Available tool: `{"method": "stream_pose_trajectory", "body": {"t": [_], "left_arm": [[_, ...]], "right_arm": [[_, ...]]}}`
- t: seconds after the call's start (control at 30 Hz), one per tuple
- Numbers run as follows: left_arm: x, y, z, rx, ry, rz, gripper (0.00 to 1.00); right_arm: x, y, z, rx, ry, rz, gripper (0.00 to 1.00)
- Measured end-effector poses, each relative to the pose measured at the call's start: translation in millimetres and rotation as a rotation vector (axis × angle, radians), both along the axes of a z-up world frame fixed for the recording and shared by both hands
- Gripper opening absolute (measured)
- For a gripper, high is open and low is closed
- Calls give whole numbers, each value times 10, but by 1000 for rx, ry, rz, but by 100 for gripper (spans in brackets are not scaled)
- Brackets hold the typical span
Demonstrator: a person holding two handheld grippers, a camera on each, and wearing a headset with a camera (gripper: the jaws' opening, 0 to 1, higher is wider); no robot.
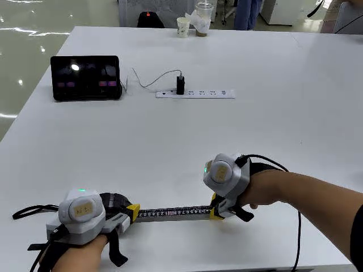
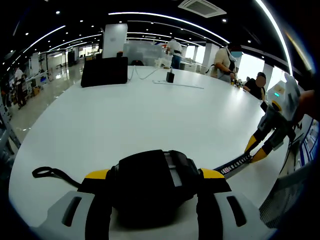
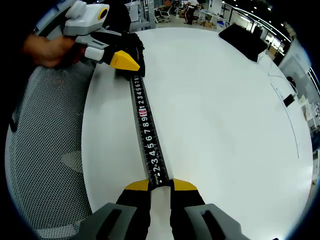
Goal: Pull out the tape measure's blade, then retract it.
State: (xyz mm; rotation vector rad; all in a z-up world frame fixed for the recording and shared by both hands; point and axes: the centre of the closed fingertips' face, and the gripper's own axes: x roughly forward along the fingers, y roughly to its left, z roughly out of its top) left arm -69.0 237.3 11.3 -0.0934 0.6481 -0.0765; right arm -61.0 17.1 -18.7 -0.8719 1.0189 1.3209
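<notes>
White tabletop [image 1: 244,136] stretched wide under both grippers. At its near edge the left gripper [image 1: 131,213] lay low and level, pointing right, with the left hand [image 1: 76,258] gripping it from below at the bottom of the head view. Its jaws were closed around the black tape measure [image 2: 150,186], a yellow tip on each side of the body, and a black wrist loop [image 2: 50,173] trailed off to the left. From the tape measure the blade [image 3: 146,127] ran out flat along the table, numbers up. The right gripper [image 3: 160,185] had its jaws pinched narrowly on the blade's end. The right hand [image 1: 265,190] was wrapped around that gripper, the forearm reaching in from the lower right with a black cable looping beside it. Farther off a dark tablet [image 1: 85,77] stood on the left, beside a white power strip [image 1: 195,93] with a black charger [image 1: 180,85] plugged in. Two cups [image 1: 182,26] sat at the far edge.
</notes>
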Motion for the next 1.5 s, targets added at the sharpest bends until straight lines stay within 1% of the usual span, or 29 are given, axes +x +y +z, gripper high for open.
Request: {"method": "stream_pose_trajectory", "body": {"t": [0.33, 1.5], "left_arm": [[0, -4, 0, 0, 0, 0, 65], [3, 12, -1, 0, 1, 0, 65]], "right_arm": [[-12, 28, 5, -5, -5, 0, 11], [-27, 144, 10, 18, -8, -15, 11]]}}
